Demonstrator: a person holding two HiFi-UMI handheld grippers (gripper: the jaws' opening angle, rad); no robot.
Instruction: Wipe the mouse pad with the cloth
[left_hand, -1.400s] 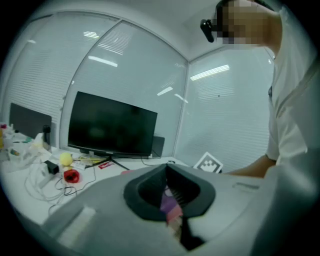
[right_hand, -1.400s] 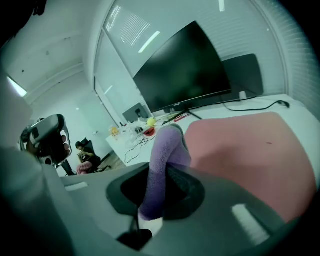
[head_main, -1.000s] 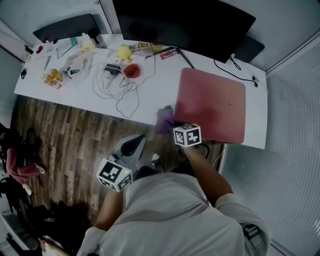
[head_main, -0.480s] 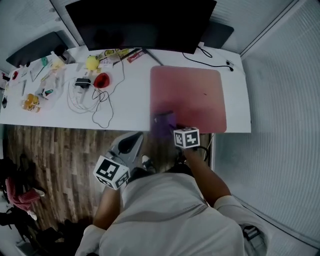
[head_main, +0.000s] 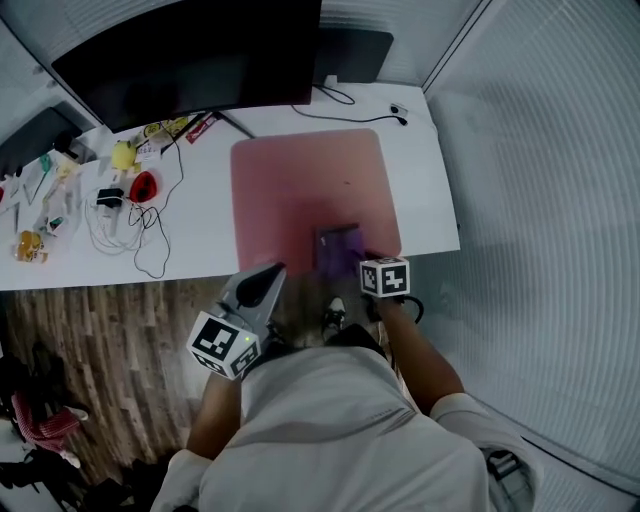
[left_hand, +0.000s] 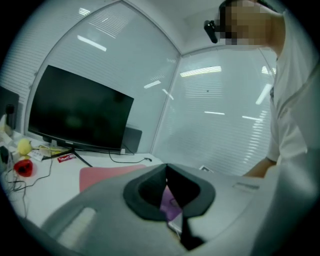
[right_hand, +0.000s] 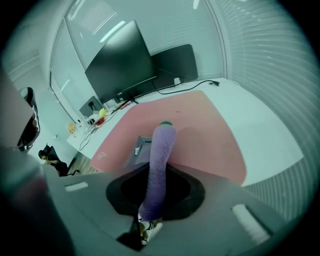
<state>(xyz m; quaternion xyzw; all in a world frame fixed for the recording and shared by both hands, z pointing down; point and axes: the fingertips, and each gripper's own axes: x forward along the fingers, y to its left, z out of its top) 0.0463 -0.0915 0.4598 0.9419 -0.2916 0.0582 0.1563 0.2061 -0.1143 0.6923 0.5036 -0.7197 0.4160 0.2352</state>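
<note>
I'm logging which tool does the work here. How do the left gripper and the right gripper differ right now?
The right gripper is clamped on the purple cloth, while the left gripper is shut on nothing. The right gripper sits at the near edge of the pink mouse pad, while the left gripper hangs short of the white desk, over the wood floor. Both point toward the desk.

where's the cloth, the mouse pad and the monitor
cloth (right_hand: 161, 150): right gripper view, middle of the purple roll
mouse pad (head_main: 300, 180): head view, bare centre of the pink pad
monitor (head_main: 190, 55): head view, middle of the dark screen
</note>
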